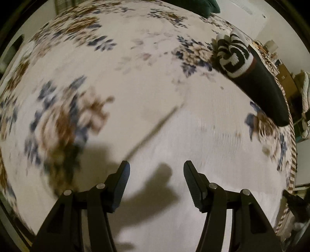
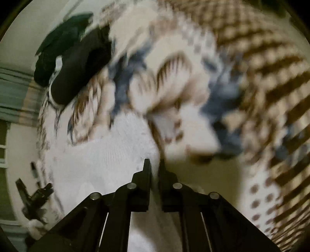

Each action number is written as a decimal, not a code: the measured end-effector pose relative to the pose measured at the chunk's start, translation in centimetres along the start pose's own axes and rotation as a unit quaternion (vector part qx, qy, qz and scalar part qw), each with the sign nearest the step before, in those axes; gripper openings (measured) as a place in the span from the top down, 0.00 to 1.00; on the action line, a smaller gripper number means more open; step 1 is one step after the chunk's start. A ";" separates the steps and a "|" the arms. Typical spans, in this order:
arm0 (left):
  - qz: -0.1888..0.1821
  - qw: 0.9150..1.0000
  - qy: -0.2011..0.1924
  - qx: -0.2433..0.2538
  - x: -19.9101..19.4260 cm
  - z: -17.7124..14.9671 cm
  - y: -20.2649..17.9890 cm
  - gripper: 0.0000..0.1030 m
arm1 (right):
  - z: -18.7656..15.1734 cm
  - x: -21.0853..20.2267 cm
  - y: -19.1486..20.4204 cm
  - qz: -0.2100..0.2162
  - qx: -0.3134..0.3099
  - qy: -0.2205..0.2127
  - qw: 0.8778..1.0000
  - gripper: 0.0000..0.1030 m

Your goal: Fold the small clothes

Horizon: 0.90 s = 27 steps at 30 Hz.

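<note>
Below, floral cloth (image 1: 135, 58) filling both frames, white garment (image 1: 184, 155) lower centre, black-and-white sock (image 1: 251, 73) upper right of the left view, left tool (image 1: 157, 166) apart and empty, right tool (image 2: 154, 160) pinched together on the white garment's edge

Floral cloth (image 1: 135, 58): off-white ground, navy-blue leaves, brown and tan blooms; edge band in brown-and-cream stripes with brown dots. White garment (image 1: 193, 145) on it: plain white, fine ribbed texture, no print. Sock (image 1: 257, 85): black body, thin dark-red band, black-and-white striped cuff end. Dark green fabric (image 1: 195, 6) at the far edge. Both grippers, left gripper (image 1: 157, 164) and right gripper (image 2: 154, 161): matte black, silver pivot pins.
</note>
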<state>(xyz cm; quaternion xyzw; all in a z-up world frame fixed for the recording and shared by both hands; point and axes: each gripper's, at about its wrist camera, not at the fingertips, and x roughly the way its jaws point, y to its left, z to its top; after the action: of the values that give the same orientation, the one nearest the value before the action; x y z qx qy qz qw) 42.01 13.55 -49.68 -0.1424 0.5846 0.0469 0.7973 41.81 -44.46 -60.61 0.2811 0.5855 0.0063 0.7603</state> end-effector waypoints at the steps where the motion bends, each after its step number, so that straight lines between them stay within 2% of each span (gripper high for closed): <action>1: -0.007 1.000 0.009 0.013 1.2 1.3 -0.6 0.46 | 0.3 -0.3 0.0 -0.011 0.001 -0.011 1.000 0.93; 3: -0.008 0.999 0.025 0.039 3.0 2.8 -1.6 0.46 | 0.5 0.4 -0.4 0.004 0.014 0.015 1.000 0.93; 7: 0.019 0.994 0.059 0.088 7.3 4.2 -3.2 0.46 | 0.2 1.5 0.3 -0.003 -0.002 0.040 0.999 0.87; 8: 0.021 0.994 0.049 0.096 7.4 4.1 -3.4 0.54 | 0.3 1.7 0.4 -0.008 0.001 0.044 0.999 0.82; 9: 0.016 0.994 0.030 0.107 7.0 4.0 -3.6 0.67 | 0.6 2.1 0.3 -0.008 0.012 0.045 0.999 0.81; 10: 0.013 0.992 0.017 0.121 6.5 3.8 -3.8 0.94 | 0.8 2.2 0.1 -0.004 0.022 0.042 0.999 0.81; 11: 0.013 0.992 0.012 0.127 6.2 3.6 -3.8 0.94 | 0.9 2.2 0.0 0.002 0.029 0.034 0.999 0.81; 13: 0.017 0.992 -0.013 0.127 4.8 3.3 -3.3 0.95 | 1.4 2.2 0.7 -0.005 0.026 0.009 1.000 0.91; 15: 0.027 0.992 -0.027 0.117 4.0 3.5 -2.2 0.95 | 1.6 1.6 1.4 -0.014 0.021 -0.008 1.000 0.92; 17: 0.030 0.994 -0.011 0.102 5.0 4.0 -0.6 0.94 | 1.8 1.0 1.3 -0.042 0.021 -0.027 0.999 0.93; 19: 0.023 0.996 0.008 0.087 5.8 4.0 0.1 0.94 | 1.9 1.9 0.5 -0.052 0.038 -0.014 0.998 0.93; 20: 0.028 0.995 0.009 0.095 5.6 3.9 -0.2 0.92 | 1.9 2.3 0.1 -0.051 0.045 -0.005 0.998 0.93; 22: 0.029 0.994 0.011 0.105 4.8 3.7 -1.0 0.91 | 1.8 2.5 -0.1 -0.032 0.052 0.013 0.998 0.92; 23: 0.025 0.994 0.012 0.108 4.1 3.5 -1.6 0.91 | 1.7 2.2 -0.2 -0.023 0.056 0.017 0.998 0.85; 24: 0.022 0.993 0.009 0.114 3.1 3.0 -2.3 0.90 | 1.4 1.6 -0.2 -0.020 0.060 0.020 0.998 0.69; 25: 0.023 0.993 0.004 0.116 2.2 2.5 -2.9 0.90 | 0.9 0.5 -0.3 -0.020 0.062 0.017 0.998 0.58; 26: 0.027 0.993 0.000 0.115 1.1 1.7 -3.4 0.84 | 0.2 -0.8 -0.5 -0.015 0.065 0.007 0.998 0.36; 27: 0.031 0.993 -0.004 0.110 -0.3 0.4 -4.0 0.78 | -0.9 -2.5 -0.8 -0.007 0.071 -0.006 0.997 0.23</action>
<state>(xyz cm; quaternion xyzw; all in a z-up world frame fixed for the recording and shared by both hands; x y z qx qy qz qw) 43.31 9.85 -48.62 -0.0355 0.5867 0.0073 0.8090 40.00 -45.62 -58.87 0.3308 0.5820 -0.0422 0.7417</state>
